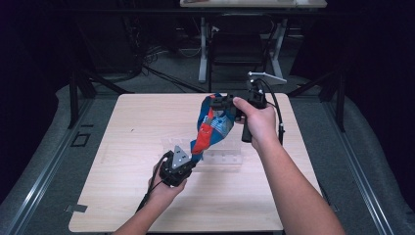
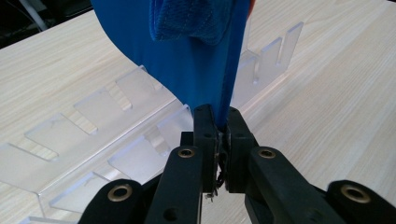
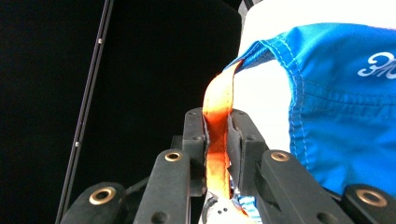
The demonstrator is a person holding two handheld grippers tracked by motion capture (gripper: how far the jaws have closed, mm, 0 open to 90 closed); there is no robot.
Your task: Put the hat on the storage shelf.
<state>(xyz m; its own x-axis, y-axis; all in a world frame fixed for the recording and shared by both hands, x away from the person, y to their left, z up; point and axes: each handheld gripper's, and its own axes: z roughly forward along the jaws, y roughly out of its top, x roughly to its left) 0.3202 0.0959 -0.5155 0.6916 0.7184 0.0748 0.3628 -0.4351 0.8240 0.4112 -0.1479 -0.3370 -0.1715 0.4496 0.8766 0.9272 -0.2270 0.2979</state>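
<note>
A blue, red and white cloth bag (image 1: 211,125) hangs stretched between my two grippers above the table. My left gripper (image 1: 188,159) is low and near the table's middle, shut on the bag's lower blue edge (image 2: 205,70). My right gripper (image 1: 229,105) is higher and farther back, shut on the bag's orange strap (image 3: 218,121), with the blue fabric (image 3: 345,116) spreading to the right of its jaws. Under the bag lies a clear acrylic rack (image 1: 220,152), its slotted dividers (image 2: 135,116) running across the left gripper view.
The light wooden table (image 1: 122,147) has bare room to the left and front. Its edges drop to grey floor. A dark chair (image 1: 237,46) and desk legs stand beyond the far edge.
</note>
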